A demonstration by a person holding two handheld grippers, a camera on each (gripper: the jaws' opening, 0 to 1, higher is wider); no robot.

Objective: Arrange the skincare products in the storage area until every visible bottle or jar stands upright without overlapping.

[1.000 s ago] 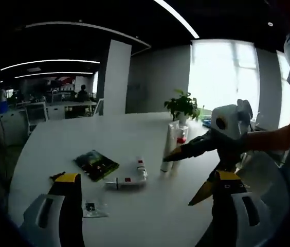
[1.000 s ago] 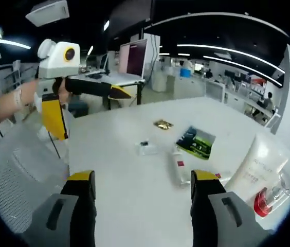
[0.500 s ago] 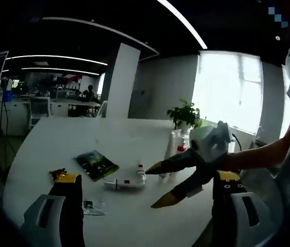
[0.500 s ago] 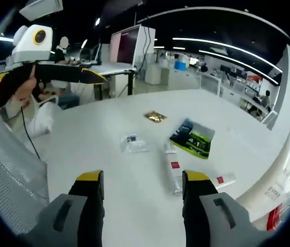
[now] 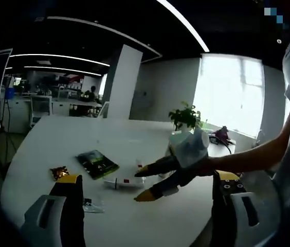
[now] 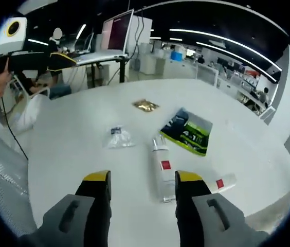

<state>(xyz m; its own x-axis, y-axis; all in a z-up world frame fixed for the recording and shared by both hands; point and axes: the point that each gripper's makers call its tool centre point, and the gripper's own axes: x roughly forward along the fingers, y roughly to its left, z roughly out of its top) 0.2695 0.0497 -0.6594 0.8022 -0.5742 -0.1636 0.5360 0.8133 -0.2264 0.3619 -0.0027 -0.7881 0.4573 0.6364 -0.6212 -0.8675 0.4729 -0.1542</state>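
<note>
Right claw [image 6: 141,181] agape, empty, just short of lying tube [image 6: 162,170].

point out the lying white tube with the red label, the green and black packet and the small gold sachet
lying white tube with red square label [image 6: 163,169], right gripper view, on its body beside the label
flat green and black packet [image 6: 187,131], right gripper view, on its middle
small gold foil sachet [image 6: 145,105], right gripper view, on its centre
</note>
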